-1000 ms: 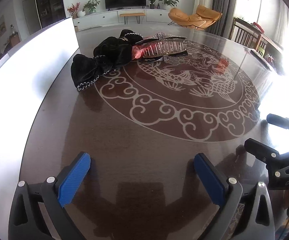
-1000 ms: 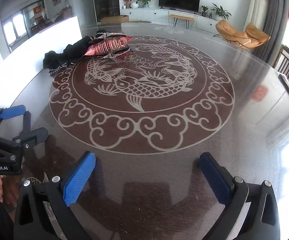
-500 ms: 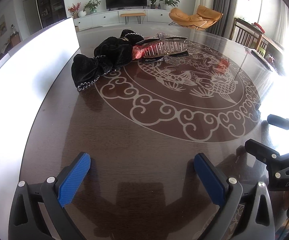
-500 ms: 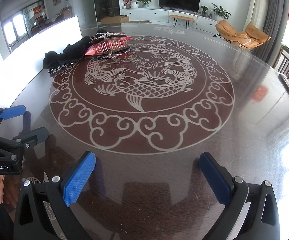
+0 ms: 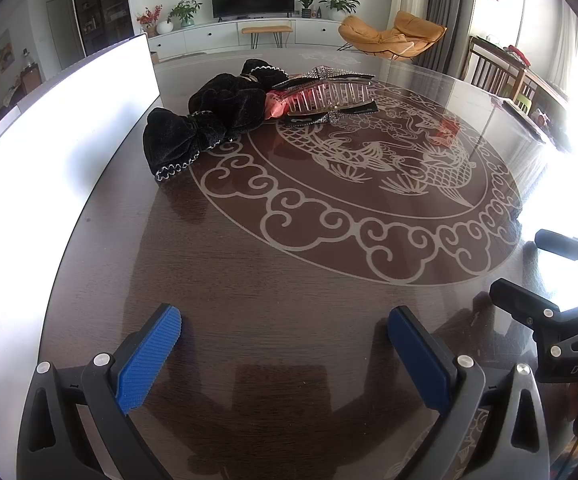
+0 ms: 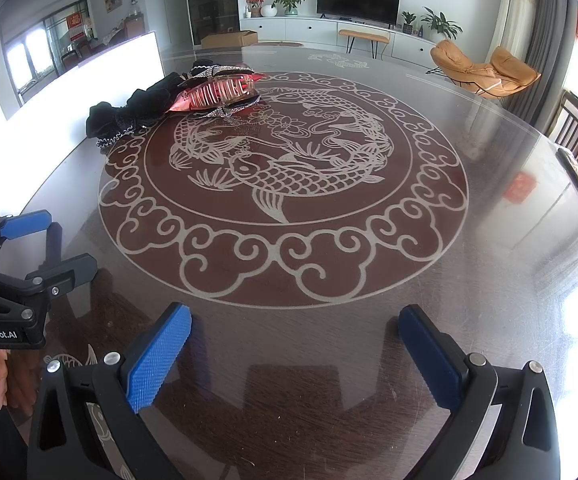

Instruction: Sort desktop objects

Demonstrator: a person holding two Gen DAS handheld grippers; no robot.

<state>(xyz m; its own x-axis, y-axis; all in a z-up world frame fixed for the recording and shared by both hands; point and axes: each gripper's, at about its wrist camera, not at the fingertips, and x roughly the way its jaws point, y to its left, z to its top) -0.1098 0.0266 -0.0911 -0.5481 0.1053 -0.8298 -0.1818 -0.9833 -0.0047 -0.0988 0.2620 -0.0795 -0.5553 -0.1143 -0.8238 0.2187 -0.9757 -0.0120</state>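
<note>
- The left gripper (image 5: 284, 330) is hovering low over the near edge of the bench (image 5: 297, 288), its blue jaws standing wide apart with nothing between them.
- The right gripper (image 6: 295, 330) is sitting just beside it, jaws equally wide and holding nothing.
- Both are resting well apart from the pile at the far left of the bench, so any reach is crossing a long stretch of glossy top where a jaw tip could be scraping the surface.
- The black velvet bow (image 5: 193, 132) is lying nearest, touching a pink item (image 5: 273, 101) and the clear claw clip (image 5: 329, 94), which is perching on top.
- Beneath the clip something dark and sparkly, possibly another clip, is lying partly hidden.
- Pulling the bow first is risking dragging the tangled heap, toppling the clip or sending it sliding.
- Pinching soft velvet with wide jaws is risking a shallow, slipping hold.
</note>
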